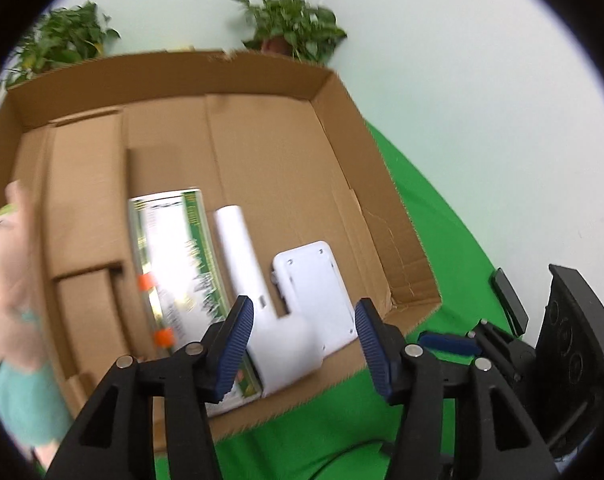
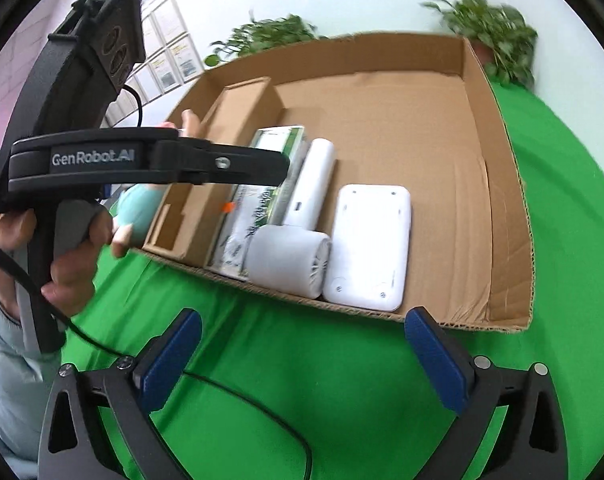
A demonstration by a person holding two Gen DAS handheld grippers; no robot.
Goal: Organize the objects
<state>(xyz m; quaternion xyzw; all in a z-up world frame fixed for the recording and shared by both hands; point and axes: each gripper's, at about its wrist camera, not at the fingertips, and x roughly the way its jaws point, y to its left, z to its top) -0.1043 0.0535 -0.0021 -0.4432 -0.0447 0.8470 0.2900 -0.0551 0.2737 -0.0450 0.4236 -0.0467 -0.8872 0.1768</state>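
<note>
A shallow cardboard box (image 1: 262, 76) (image 2: 497, 184) lies on a green cloth. Side by side at its near edge lie a green-and-white printed carton (image 1: 174, 264) (image 2: 258, 200), a white hair dryer (image 1: 262, 304) (image 2: 298, 236) and a flat white device (image 1: 313, 292) (image 2: 371, 240). My left gripper (image 1: 303, 316) hovers open above the dryer's head, and its pads touch nothing. From the side, the left gripper (image 2: 276, 168) hangs over the carton. My right gripper (image 2: 305, 320) stands wide open over the cloth in front of the box, holding nothing.
Cardboard inserts (image 1: 86, 200) fill the box's left part; its right half shows bare floor. Two potted plants (image 1: 294, 24) (image 1: 62, 36) stand behind the box. A person's hand (image 2: 74, 248) grips the left gripper's handle, and a black cable (image 2: 230, 396) crosses the cloth (image 2: 561, 240).
</note>
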